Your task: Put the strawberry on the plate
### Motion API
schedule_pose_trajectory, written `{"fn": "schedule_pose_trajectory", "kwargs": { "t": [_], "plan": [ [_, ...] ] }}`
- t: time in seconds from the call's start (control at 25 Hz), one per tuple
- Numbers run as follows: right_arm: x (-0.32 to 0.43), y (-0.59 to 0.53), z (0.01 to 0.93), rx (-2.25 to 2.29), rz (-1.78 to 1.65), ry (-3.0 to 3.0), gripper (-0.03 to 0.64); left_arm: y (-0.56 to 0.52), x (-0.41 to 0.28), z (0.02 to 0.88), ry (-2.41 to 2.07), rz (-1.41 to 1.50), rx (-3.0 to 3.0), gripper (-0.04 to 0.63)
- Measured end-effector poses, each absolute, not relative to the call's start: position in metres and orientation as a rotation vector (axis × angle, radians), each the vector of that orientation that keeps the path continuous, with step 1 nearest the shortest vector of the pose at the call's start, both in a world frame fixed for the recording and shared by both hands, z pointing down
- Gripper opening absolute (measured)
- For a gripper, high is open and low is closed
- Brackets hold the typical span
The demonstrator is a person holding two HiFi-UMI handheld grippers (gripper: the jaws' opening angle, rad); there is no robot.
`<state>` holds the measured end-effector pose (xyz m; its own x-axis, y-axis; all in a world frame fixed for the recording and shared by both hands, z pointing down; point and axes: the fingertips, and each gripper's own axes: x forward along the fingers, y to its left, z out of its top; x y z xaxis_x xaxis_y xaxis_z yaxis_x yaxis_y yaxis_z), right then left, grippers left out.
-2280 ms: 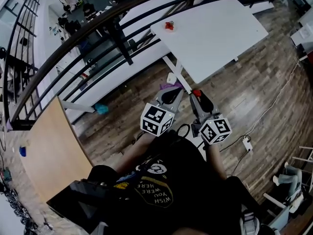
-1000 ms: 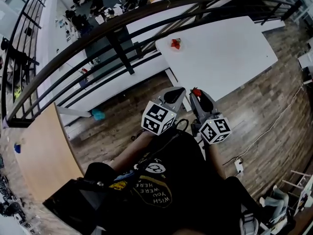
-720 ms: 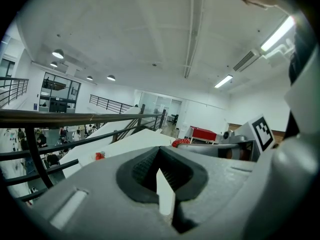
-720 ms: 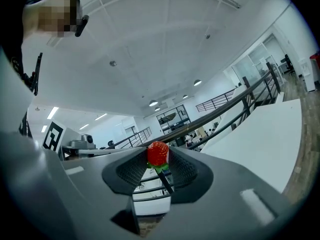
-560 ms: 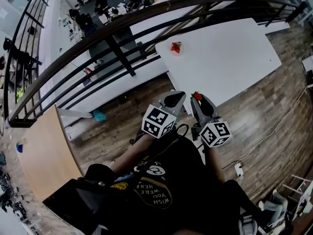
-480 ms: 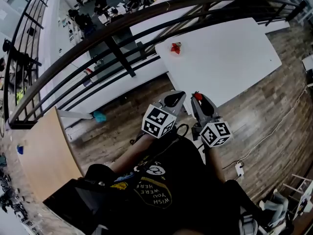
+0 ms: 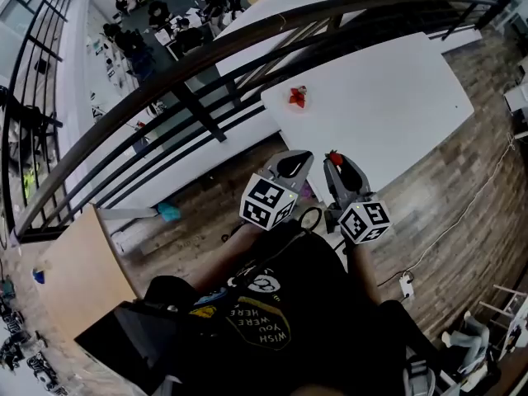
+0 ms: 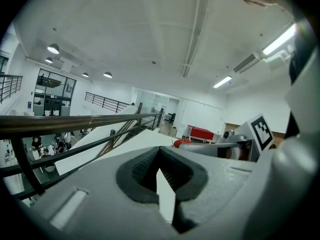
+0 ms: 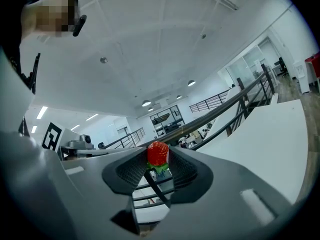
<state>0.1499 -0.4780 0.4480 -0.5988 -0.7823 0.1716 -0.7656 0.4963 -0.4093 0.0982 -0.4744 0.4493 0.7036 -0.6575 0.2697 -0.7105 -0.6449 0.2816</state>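
Just one strawberry in right gripper

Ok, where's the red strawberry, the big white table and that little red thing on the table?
Red strawberry (image 9: pixel 158 154): right gripper view, on its red body.
Big white table (image 7: pixel 388 97): head view, on its bare top.
Little red thing (image 7: pixel 296 96): head view, on its red middle.
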Motion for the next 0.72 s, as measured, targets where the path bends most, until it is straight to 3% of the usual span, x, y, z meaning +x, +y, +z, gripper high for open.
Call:
{"fn": "schedule_pose_trajectory", "kwargs": {
  "t": [0.72],
  "plan": [
    [0.072, -0.573, 0.469, -1.446, -0.746, 2.675, 0.137, -0.567, 0.017, 0.473, -1.020, 0.189, 2.515, 0.000]
  ]
}}
